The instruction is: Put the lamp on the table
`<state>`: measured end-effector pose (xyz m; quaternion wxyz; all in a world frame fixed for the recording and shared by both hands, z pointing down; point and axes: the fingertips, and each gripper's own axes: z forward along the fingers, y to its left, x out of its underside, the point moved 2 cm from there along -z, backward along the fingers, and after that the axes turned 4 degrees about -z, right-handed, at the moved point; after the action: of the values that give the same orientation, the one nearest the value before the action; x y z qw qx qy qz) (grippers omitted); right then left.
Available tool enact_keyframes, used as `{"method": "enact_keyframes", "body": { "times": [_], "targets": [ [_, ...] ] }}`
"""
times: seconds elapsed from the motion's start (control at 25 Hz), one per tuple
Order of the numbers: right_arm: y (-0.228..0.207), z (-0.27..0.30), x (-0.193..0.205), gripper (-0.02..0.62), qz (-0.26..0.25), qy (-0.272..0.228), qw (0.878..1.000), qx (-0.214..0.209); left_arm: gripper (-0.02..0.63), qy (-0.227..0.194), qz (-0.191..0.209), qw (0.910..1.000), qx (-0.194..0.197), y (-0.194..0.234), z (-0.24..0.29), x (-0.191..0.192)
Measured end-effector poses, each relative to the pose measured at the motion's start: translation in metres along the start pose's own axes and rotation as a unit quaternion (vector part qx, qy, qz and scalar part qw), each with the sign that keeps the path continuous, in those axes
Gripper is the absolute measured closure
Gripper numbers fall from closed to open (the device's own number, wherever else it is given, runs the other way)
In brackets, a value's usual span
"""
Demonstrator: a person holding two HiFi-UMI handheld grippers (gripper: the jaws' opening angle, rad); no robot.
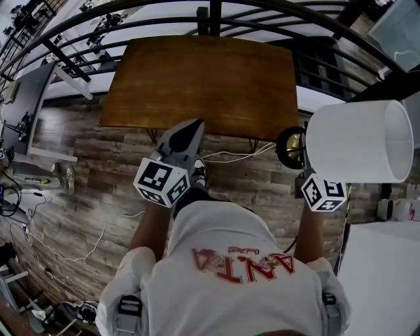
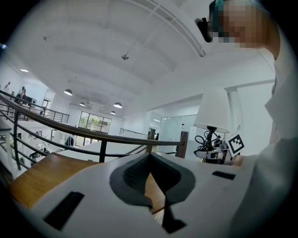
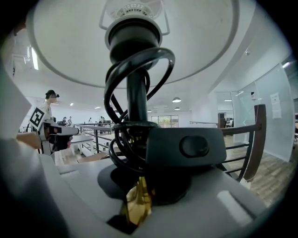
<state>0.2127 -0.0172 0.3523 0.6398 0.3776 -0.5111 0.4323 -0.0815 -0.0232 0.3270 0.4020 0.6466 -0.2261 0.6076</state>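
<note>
The lamp has a wide white shade (image 1: 361,141), a dark round base (image 1: 289,146) and a black cord wound round its stem (image 3: 130,107). My right gripper (image 1: 304,165) is shut on the lamp's brass stem (image 3: 136,204) and holds the lamp in the air, right of the table's near right corner. The brown wooden table (image 1: 203,85) stands ahead, bare. My left gripper (image 1: 191,131) points at the table's near edge with jaws together and nothing between them. The left gripper view shows the lamp shade (image 2: 213,109) to the right and the table top (image 2: 42,174) at the left.
A black metal railing (image 1: 216,16) curves behind the table. A white cable (image 1: 230,156) lies on the wood-plank floor under the table's near edge. A white surface (image 1: 384,275) is at the lower right. A dark chair back (image 3: 257,139) stands to the right.
</note>
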Motion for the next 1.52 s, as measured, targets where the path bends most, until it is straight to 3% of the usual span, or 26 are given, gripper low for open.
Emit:
{"method": "enact_keyframes", "body": {
  "times": [0.72,1.04,1.52],
  "targets": [
    [-0.034,0.2,-0.056,0.531,0.029,-0.005,0.997,0.069,0.597,0.052,-0.003,0.9963,0.068,0.16,0.17,-0.054],
    [-0.063,0.284,-0.021,0.532,0.037,0.025,0.997,0.062,0.597,0.079,-0.012,0.9948,0.063,0.206,0.242,-0.029],
    [-0.15,0.339,0.004,0.531,0.025,0.059,0.997,0.04,0.597,0.089,-0.035,0.9952,0.022,0.181,0.307,-0.023]
  ]
}}
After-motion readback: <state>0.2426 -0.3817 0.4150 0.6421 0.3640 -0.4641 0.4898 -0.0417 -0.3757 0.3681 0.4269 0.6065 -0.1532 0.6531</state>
